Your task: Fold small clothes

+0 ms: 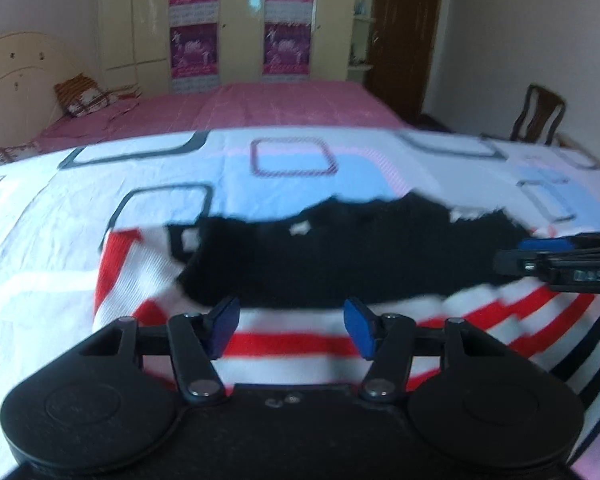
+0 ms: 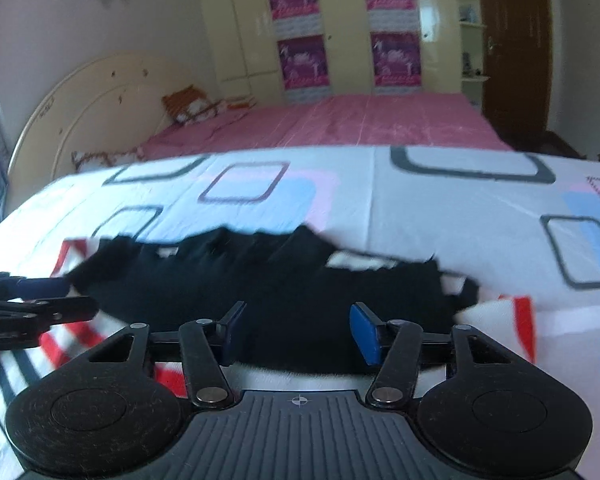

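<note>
On the bed's patterned sheet (image 1: 40,240), striped garment (image 1: 292,344) lies w/ long axis sideways, just ahead of both grippers, left (image 1: 291,328) & right (image 2: 298,330), fingers spread, empty.

Striped garment (image 1: 292,340) blurred, partly hidden beneath black garment (image 1: 340,256), cut off below.

Hovering open-jawed, left gripper (image 1: 292,330) over striped garment (image 1: 300,344); black garment (image 1: 340,256) lying across it, right gripper (image 1: 540,256) reaching in sideways.

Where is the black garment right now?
The black garment lies on the striped garment on the patterned sheet, ahead of both open grippers.
</note>
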A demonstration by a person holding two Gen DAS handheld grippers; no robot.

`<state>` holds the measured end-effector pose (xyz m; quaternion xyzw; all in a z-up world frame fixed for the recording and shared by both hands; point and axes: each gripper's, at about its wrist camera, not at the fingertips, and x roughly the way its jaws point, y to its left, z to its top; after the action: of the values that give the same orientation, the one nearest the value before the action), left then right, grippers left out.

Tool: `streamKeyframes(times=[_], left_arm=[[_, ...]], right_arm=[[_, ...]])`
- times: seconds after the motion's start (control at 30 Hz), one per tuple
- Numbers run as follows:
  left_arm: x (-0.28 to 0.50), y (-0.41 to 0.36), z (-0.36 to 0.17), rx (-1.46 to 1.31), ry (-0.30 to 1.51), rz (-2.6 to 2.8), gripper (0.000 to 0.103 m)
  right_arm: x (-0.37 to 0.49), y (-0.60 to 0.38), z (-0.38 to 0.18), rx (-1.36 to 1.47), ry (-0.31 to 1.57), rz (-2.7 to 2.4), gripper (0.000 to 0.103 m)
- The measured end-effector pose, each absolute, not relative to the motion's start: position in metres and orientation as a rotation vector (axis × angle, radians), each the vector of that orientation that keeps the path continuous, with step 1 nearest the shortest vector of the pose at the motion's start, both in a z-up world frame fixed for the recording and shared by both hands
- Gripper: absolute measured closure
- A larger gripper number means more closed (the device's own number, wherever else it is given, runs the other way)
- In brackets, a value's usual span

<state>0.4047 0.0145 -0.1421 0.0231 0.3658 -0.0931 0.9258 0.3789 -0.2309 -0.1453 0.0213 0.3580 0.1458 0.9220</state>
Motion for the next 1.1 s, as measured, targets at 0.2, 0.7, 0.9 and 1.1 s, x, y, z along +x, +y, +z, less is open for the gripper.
streamKeyframes(times=[0.2, 0.7, 0.9, 1.1], left_arm=[[0.387, 0.049, -0.158, 0.038, 0.748, -0.158, 0.047], [0.348, 0.058, -0.133, -0.015, 0.726, -0.128, 0.056], [0.325, 0.031, -0.138, 0.012, 0.732, -0.205, 0.055], [0.313, 0.052, -0.155, 0.004, 0.747, -0.152, 0.053]], right_arm=[[0.364, -0.249, -0.169, -0.059, 0.766, 0.215, 0.047], [0.319, -0.256, -0.145, -0.004, 0.719, 0.179, 0.047], [0.3, -0.211, -0.142, -0.023, 0.718, 0.289, 0.047], [0.282, -0.227, -0.163, -0.071, 0.761, 0.222, 0.046]])
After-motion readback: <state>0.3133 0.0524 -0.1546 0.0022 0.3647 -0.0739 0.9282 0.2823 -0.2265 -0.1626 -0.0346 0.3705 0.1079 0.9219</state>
